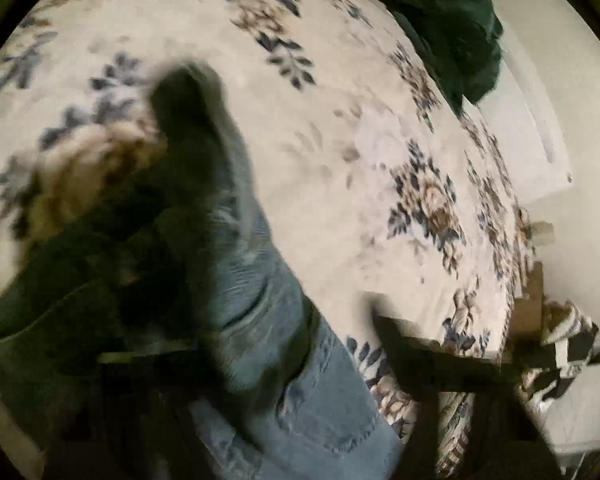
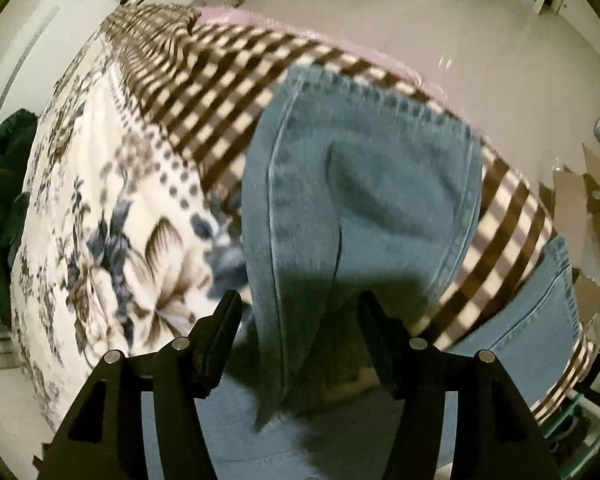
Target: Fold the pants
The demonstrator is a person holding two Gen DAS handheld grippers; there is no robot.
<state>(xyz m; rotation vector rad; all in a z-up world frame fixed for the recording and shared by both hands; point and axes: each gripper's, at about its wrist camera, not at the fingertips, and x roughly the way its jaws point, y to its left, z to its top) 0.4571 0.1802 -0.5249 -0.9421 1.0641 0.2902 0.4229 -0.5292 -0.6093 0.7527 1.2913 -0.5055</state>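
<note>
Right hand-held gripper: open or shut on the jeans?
Open. The right hand-held gripper has its fingers spread wide, with the jeans lying between them, unpinched.

Right gripper (image 2: 300, 320) jaws apart, pointing down

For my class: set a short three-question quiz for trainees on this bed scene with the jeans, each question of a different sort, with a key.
1. True or false: the right claw is clamped on the jeans.
2. Multiple choice: the far end of the jeans lies on A) a checked blanket, B) a bare floor, C) a wooden chair.
3. Short answer: what colour is the bunched garment beside the floral blanket, at the left of the right wrist view?

Key: 1 false, its jaws stand open with a fold of denim between them; 2 A; 3 dark green.
</note>
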